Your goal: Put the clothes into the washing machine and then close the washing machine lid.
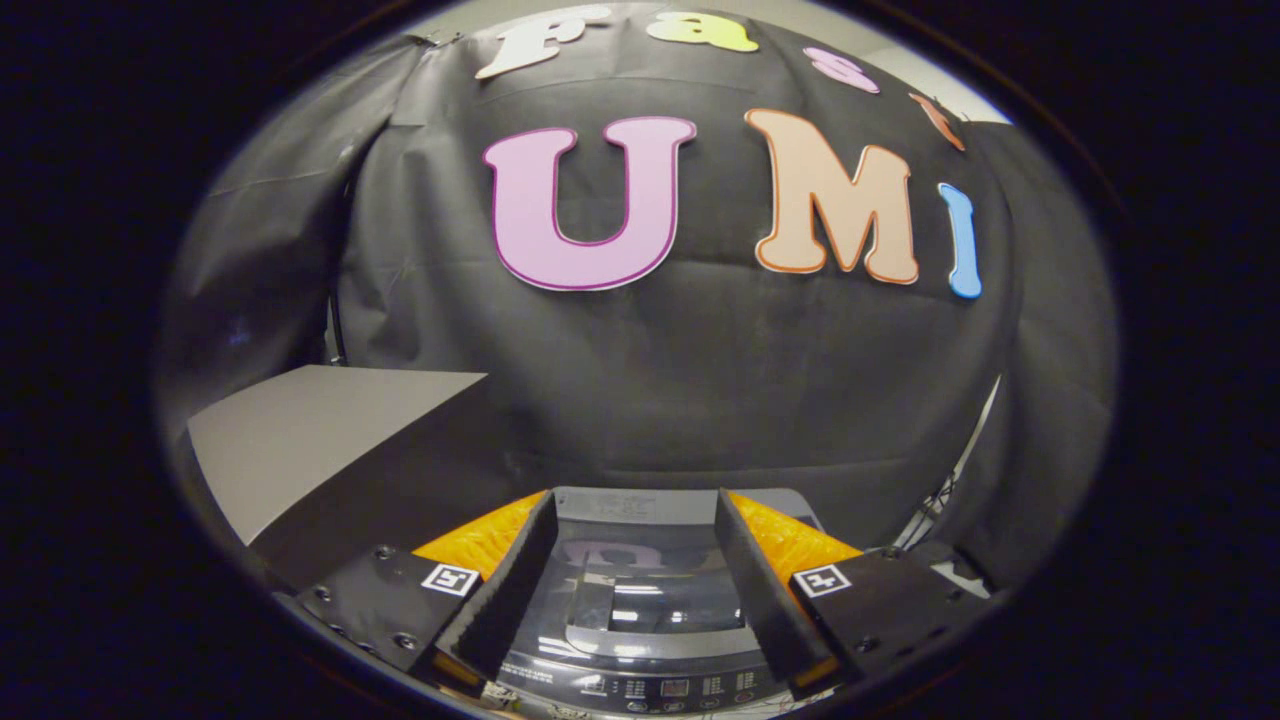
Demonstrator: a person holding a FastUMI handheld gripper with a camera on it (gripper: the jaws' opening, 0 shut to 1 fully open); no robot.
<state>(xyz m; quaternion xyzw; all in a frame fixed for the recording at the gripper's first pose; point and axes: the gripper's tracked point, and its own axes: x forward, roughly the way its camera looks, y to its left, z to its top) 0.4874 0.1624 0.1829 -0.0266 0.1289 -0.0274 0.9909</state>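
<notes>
A grey top-loading washing machine (640, 620) sits below and just ahead of my gripper (634, 510). Its dark glass lid (650, 590) lies flat and shut, with the control panel (660, 687) along its near edge. My two black fingers (510, 590) with orange backs stand wide apart over the lid, with nothing between them. No clothes are in sight.
A grey tabletop (310, 435) lies to the left of the machine, level with the fingers or a little higher. The black cloth wall (680, 390) hangs close behind the machine. Some cables hang at the right of it.
</notes>
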